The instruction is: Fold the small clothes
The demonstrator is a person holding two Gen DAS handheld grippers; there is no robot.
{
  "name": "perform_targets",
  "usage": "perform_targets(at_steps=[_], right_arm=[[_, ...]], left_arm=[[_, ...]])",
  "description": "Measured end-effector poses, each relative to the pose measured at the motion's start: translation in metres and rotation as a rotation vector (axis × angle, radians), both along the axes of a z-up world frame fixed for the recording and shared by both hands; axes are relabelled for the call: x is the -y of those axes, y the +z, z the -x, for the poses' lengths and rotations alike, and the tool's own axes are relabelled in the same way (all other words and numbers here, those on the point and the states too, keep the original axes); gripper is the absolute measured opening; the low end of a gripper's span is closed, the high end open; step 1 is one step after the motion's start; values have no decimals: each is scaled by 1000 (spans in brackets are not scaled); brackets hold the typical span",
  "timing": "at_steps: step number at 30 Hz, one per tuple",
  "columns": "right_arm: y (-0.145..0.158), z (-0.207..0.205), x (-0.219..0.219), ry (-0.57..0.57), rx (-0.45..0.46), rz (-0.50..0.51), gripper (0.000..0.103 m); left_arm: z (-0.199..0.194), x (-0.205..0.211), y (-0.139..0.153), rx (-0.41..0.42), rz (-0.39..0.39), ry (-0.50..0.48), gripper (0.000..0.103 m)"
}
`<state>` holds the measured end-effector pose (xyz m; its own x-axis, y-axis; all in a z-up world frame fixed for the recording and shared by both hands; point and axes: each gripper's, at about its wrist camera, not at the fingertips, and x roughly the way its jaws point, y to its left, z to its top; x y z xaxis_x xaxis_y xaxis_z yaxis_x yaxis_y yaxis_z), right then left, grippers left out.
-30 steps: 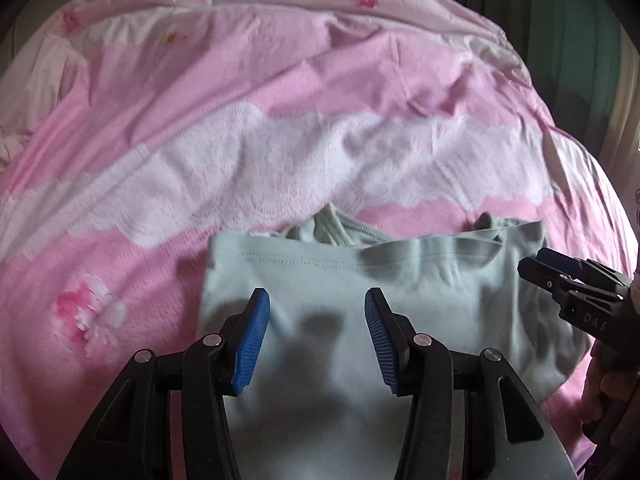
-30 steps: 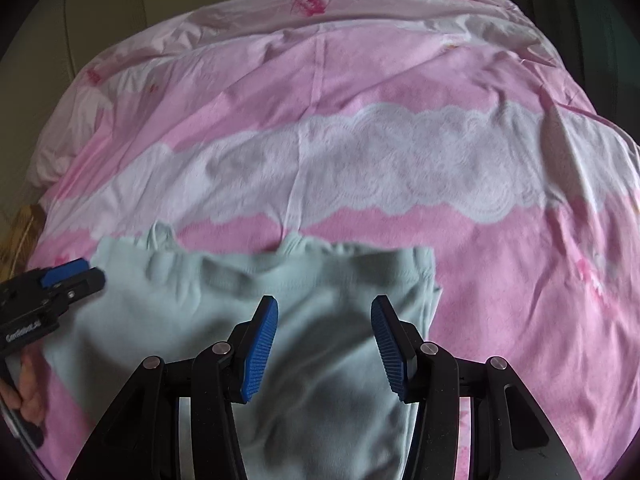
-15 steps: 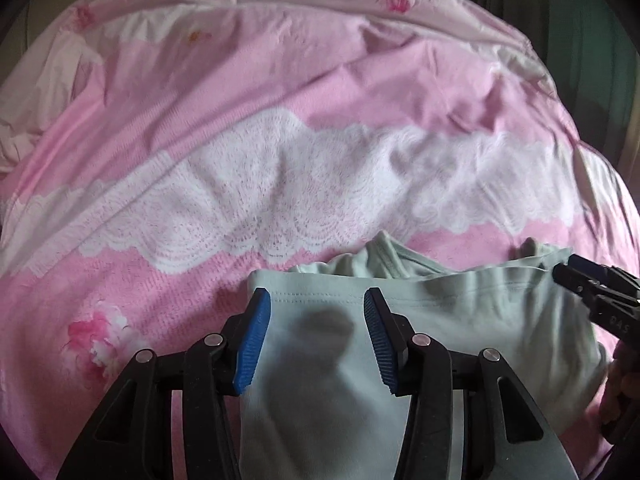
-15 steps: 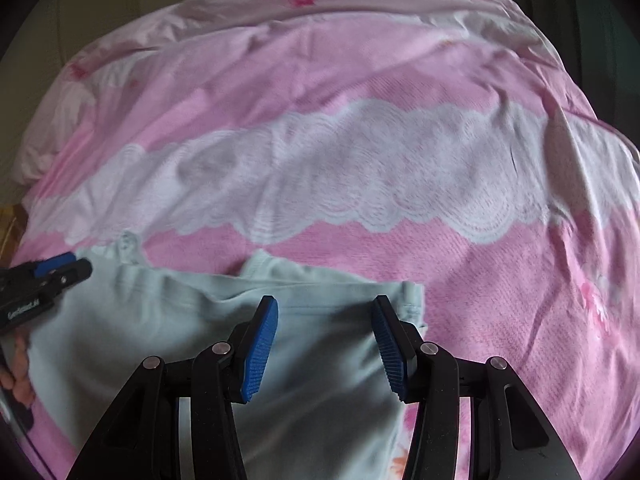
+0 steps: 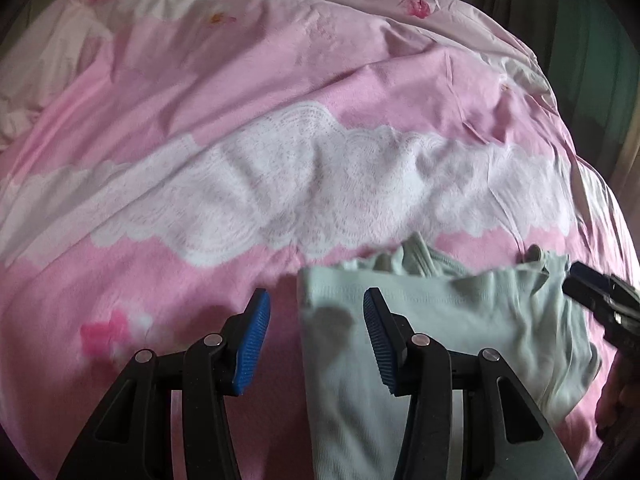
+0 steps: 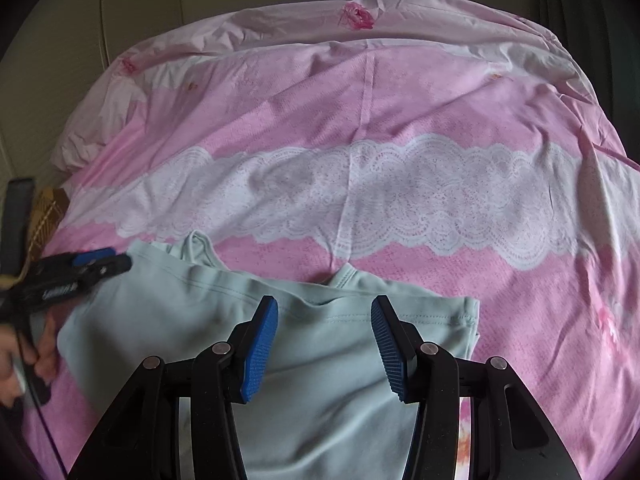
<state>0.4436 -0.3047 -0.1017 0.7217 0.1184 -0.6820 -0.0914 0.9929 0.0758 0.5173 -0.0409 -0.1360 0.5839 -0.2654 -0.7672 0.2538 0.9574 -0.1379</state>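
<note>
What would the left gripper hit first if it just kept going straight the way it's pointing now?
Most likely the left edge of the pale green garment, which lies between the open fingers of the left gripper. The left finger is over the pink bedsheet. Depth is unclear, so it could meet either first.

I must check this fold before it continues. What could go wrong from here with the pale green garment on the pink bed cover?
1. The left tongs straddle the pale green garment at its edge; closing may catch the pink bed cover too.
2. The strap loops stick out past the folded edge and may stay untidy.
</note>
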Motion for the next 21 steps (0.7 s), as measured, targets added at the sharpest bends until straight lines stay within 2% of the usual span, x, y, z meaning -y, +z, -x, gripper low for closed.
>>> perform_targets(at_steps=[1, 3, 5, 6, 13, 21], right_arm=[[-1, 2, -1, 2, 1, -3, 50], [-2, 5, -1, 1, 5, -8, 50], [-3, 6, -1, -3, 8, -11, 50], [-4, 6, -1, -7, 6, -13, 50], [-5, 1, 10, -57, 7, -38, 50], [-16, 1, 35, -173, -42, -49, 50]], left_arm=[[-7, 2, -2, -15, -6, -11, 43], [-16, 4, -8, -50, -29, -14, 26], [-19, 4, -10, -63, -17, -23, 12], [-19, 5, -10, -61, -18, -28, 10], [-17, 4, 4, 9, -32, -5, 9], [-22, 11, -3, -7, -44, -8, 9]])
